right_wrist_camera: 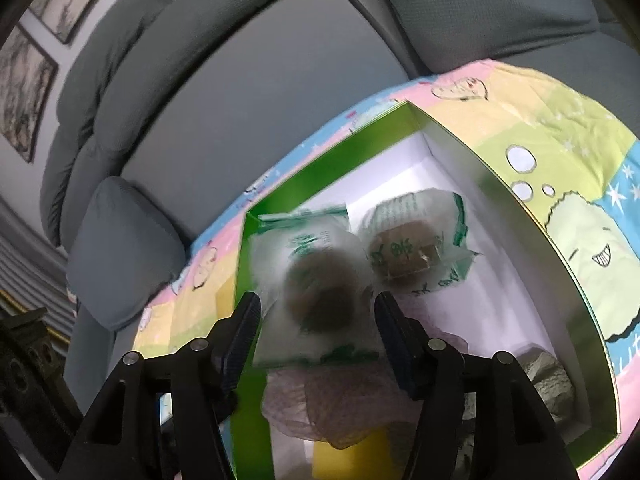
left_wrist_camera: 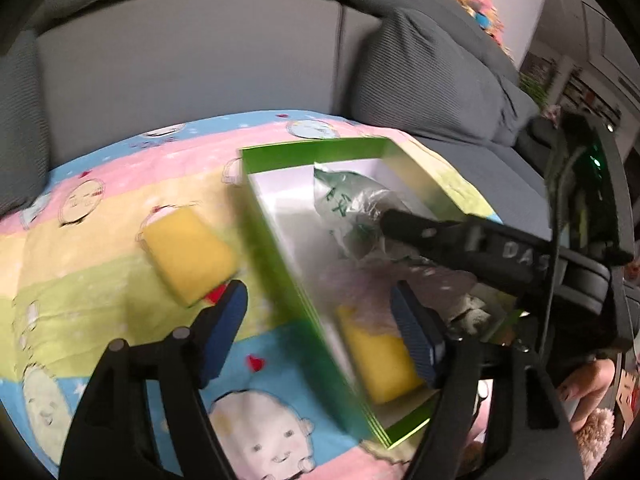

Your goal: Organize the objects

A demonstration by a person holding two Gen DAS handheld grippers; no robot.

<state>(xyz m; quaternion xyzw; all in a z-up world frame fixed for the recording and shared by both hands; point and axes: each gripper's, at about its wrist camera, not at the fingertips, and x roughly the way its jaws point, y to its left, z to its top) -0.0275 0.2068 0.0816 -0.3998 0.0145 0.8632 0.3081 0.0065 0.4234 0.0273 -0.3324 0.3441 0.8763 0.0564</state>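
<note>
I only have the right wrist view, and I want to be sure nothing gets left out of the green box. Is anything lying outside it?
Observer: Yes. A yellow sponge lies on the cartoon cloth, just outside the green box.
Operator: Is the left gripper holding it?
Observer: No. The left gripper is open and empty. One finger is above the cloth and the other is above the inside of the box.
Operator: What is the yellow patch at the bottom of my picture?
Observer: That is a second yellow sponge, lying inside the box under the left gripper's finger on that side.
</note>
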